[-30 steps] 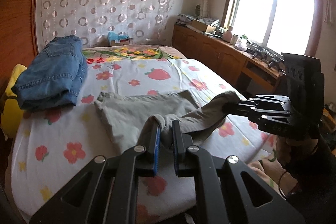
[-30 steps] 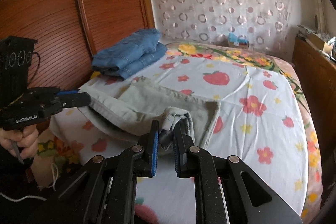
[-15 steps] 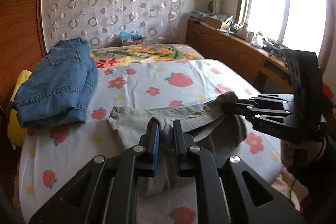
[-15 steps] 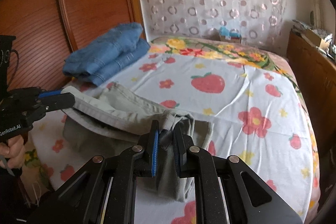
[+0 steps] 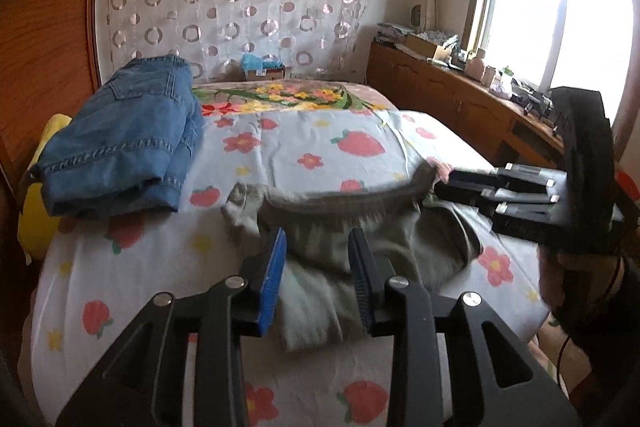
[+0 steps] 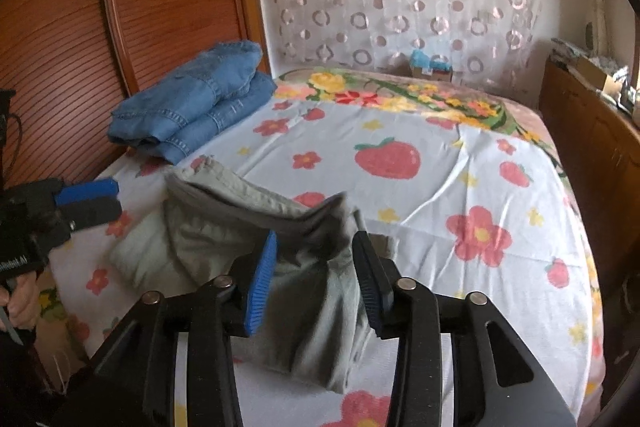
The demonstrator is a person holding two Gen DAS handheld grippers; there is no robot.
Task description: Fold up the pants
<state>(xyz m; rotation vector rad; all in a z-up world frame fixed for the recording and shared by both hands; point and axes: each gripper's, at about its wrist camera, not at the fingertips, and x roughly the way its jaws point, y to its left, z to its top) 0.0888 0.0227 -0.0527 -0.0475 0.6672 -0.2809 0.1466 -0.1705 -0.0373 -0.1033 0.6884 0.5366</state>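
Two grippers: both mine, both letting go at this moment, one at each end of the waistband.
Left gripper (image 5: 316,267): fingers (image 5: 272,275) opening; the pants lie in the gap under them, but the pads press on nothing.
Right gripper (image 6: 312,271): fingers (image 6: 260,279) opening too; cloth sits between and below them, blurred as it slumps, and no pad bears on it.
Pants (image 5: 360,239): grey-green, on the near part of the bed (image 5: 320,163), doubled over themselves, waistband on top as a dark ridge running across from one gripper to the other.
Lie of the fold: rough. The far left corner pokes out, the near layer bunches, and a flap hangs toward me at the bed's edge.
Jeans (image 5: 120,139): folded and stacked at the far left of the bed, well apart from the pants; I judge them done and no part of this step.
Step in hand: the release after laying the top half over the bottom half, as I read it.
Task progress: one fold down, I think; the bundle looks too loose and wide to call finished.
Next move calls for: drawing both grippers clear without dragging the cloth, then pinching one side edge with both and carrying it across, or first smoothing the bunched layer.
Risk: a pad catching the waistband on the way out and pulling the fold open.
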